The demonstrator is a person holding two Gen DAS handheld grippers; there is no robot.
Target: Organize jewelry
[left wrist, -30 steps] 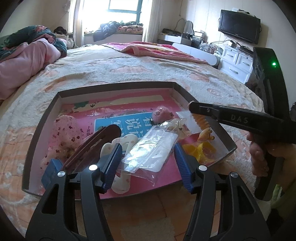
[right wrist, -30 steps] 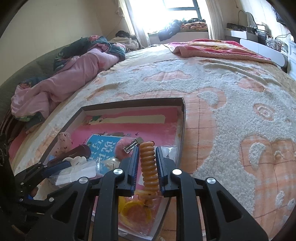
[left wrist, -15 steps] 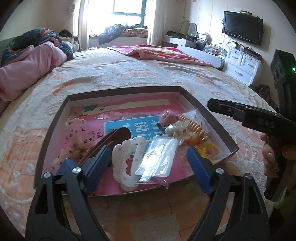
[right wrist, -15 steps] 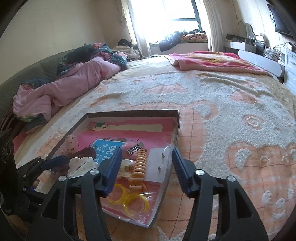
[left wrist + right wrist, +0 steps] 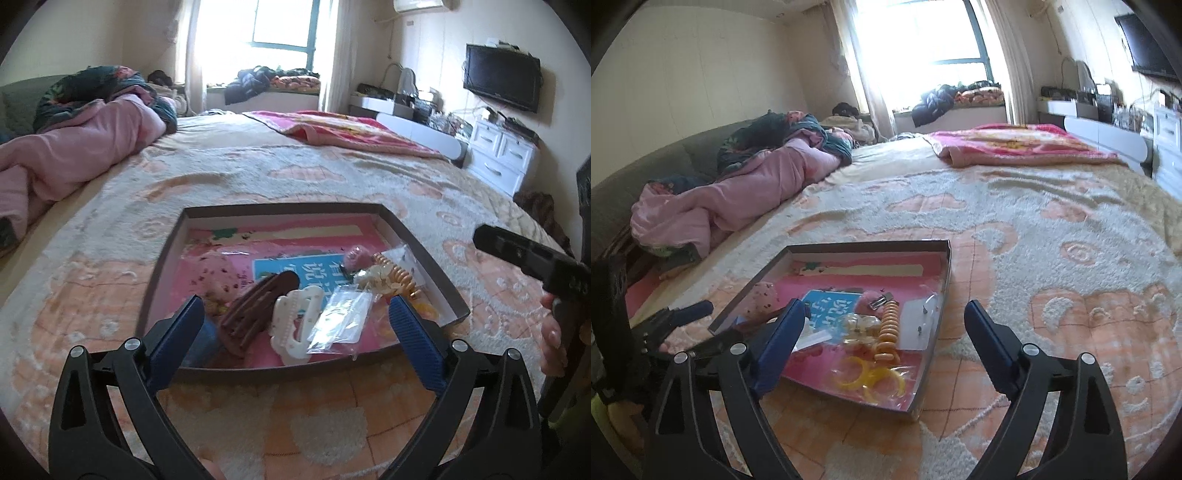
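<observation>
Bed w/ patterned blanket [image 5: 295,177], shallow tray [image 5: 424,254], orange coiled hair tie [image 5: 888,330], yellow rings [image 5: 864,376].

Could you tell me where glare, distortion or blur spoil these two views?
Left wrist view: the window is blown out, and fisheye curves the tray edges. Right wrist view: the window glare washes out the curtains, the bed bulges, and the far shelves look soft.

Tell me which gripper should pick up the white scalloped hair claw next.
Left, probably. The left gripper has open jaws framing the white scalloped hair claw at the shallow cardboard tray's near edge. The right gripper, also open, faces the orange spiral hair tie instead.
</observation>
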